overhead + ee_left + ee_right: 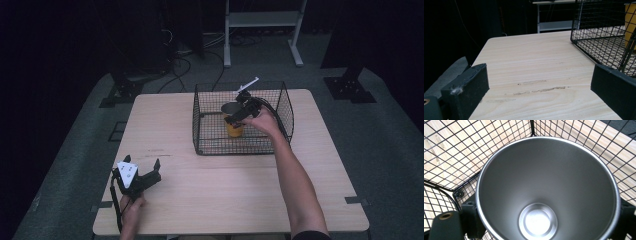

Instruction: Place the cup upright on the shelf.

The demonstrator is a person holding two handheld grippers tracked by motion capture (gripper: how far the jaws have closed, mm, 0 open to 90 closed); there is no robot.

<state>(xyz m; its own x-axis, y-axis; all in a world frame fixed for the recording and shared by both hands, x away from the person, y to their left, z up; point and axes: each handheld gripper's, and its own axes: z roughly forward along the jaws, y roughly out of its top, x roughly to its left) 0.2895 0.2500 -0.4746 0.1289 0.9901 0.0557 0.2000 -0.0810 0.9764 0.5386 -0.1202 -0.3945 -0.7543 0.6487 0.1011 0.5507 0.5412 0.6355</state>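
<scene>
The right gripper (239, 116) reaches into the wire basket (210, 145) at the back of the desk (225, 190), its fingers (471, 220) closed on either side of the yellow steel cup (233, 120), which stands upright inside. The left gripper (145, 172) rests near the desk's front left corner, fingers (466, 92) wide apart, holding nothing

cup (233, 120) stands in basket (210, 145) on table (225, 190).
</scene>
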